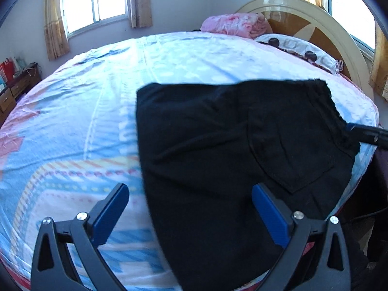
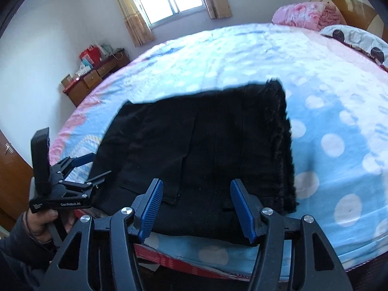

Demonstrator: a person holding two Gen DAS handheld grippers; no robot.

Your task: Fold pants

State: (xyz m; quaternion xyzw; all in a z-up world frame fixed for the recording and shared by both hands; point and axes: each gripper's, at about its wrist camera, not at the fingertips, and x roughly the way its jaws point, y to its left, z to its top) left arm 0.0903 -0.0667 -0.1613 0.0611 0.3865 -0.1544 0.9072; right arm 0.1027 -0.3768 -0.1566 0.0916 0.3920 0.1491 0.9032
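The black pants [image 1: 230, 150] lie on the bed [image 1: 97, 111], near its front edge, already gathered into a compact, roughly rectangular bundle with a back pocket [image 1: 291, 150] facing up. No legs trail out that I can see, so I judge the main folds are made; what may be left is one more fold or some smoothing, since the top edge looks a little uneven and the fuzzy waist edge [image 2: 281, 145] runs ragged down the right side.

My left gripper [image 1: 190, 215] hovers over the near left edge of the bundle, fingers spread wide with nothing between them: one finger sits over the bare sheet, the other over the black cloth. My right gripper [image 2: 202, 208] hangs over the near edge too, jaws apart and empty, both blue pads [image 2: 150, 208] above the fabric; whether they touch it I cannot tell.

Beyond the pants the blue dotted sheet is bare up to a pink blanket [image 1: 235, 24] and spotted pillow [image 1: 298, 48] by the headboard [image 1: 315, 19].
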